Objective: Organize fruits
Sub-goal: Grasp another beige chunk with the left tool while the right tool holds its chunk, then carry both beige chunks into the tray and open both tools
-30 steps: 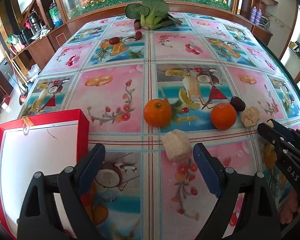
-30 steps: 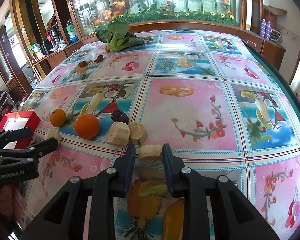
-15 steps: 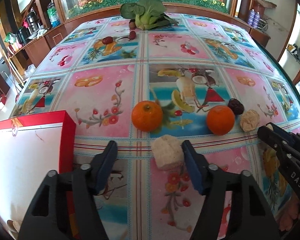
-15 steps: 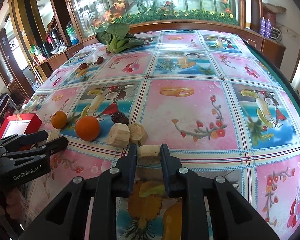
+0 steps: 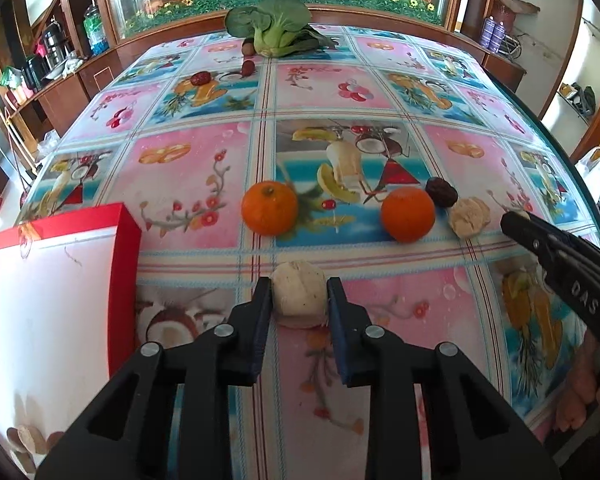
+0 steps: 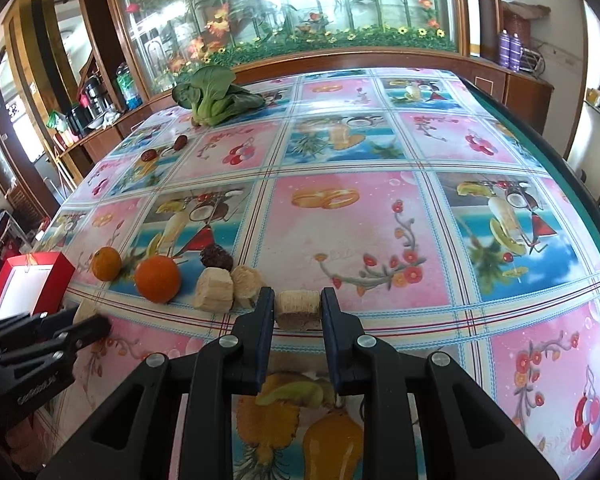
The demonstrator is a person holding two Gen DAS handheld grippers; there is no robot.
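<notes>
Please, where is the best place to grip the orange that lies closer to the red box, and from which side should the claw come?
Grip the orange nearer the red box across its widest middle, claw fingers on its left and right sides, coming from the near table edge. It is round and sits alone, with bare cloth on both sides, so this approach looks free. The left claw is probably better placed, but it is shut on a pale chunk.

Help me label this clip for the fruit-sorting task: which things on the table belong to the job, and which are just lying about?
Job: two oranges, pale chunks in the left hand-held gripper and right hand-held gripper, dark dried fruit, red box.

Lying about: bok choy, patterned tablecloth.
</notes>
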